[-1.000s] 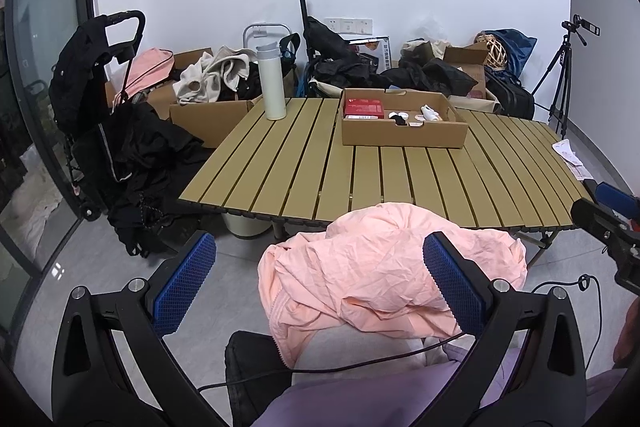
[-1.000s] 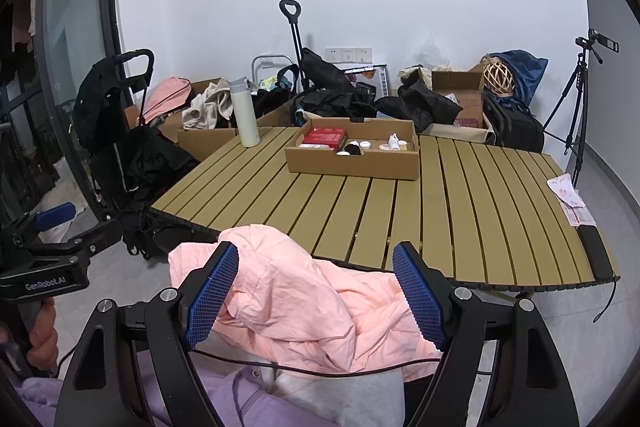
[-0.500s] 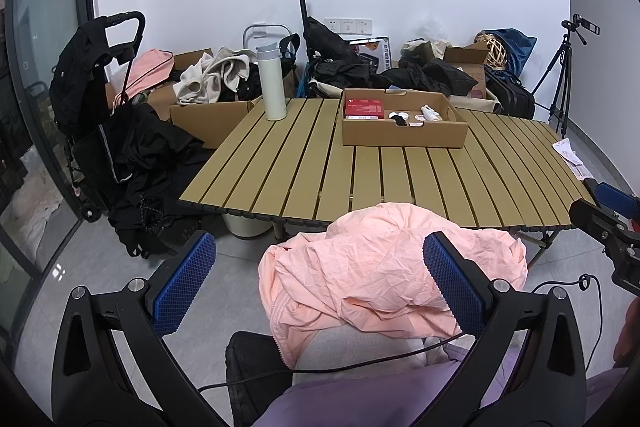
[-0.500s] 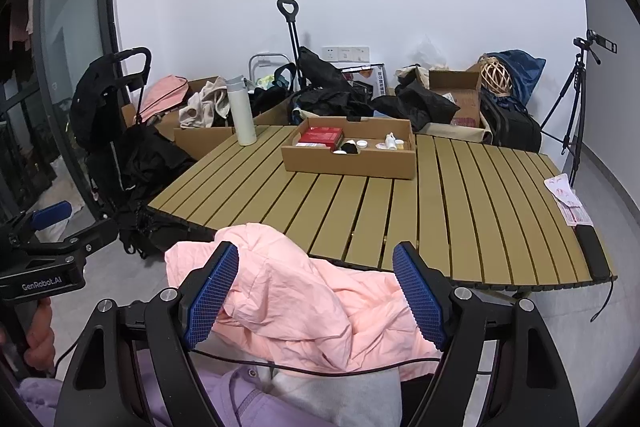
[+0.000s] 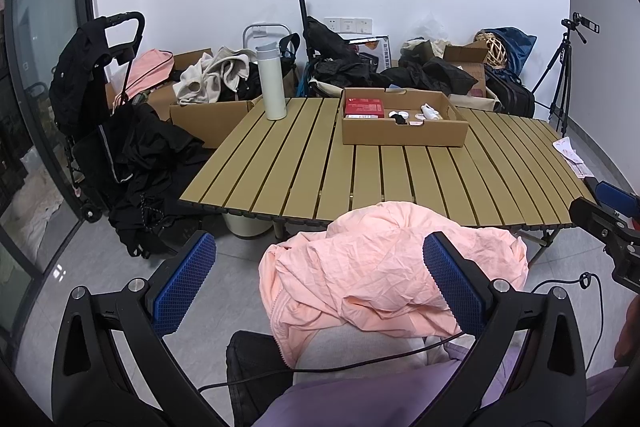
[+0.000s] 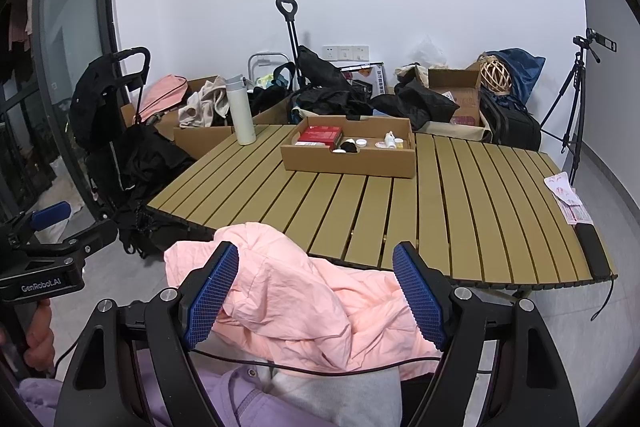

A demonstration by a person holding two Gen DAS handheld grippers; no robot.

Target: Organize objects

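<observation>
Bare room used as a makeshift recording space, more storeroom than lived-in home. White walls, grey tiled floor, dark-framed glass door (image 6: pixel 60 75) at the left. Folding slatted camping table (image 5: pixel 360 171) in the middle. Along the back wall: open cardboard boxes (image 5: pixel 208 119) heaped with clothes, bags, a folded black trolley (image 5: pixel 100 99). Camera on a tripod (image 6: pixel 576 95) in the right corner.
</observation>
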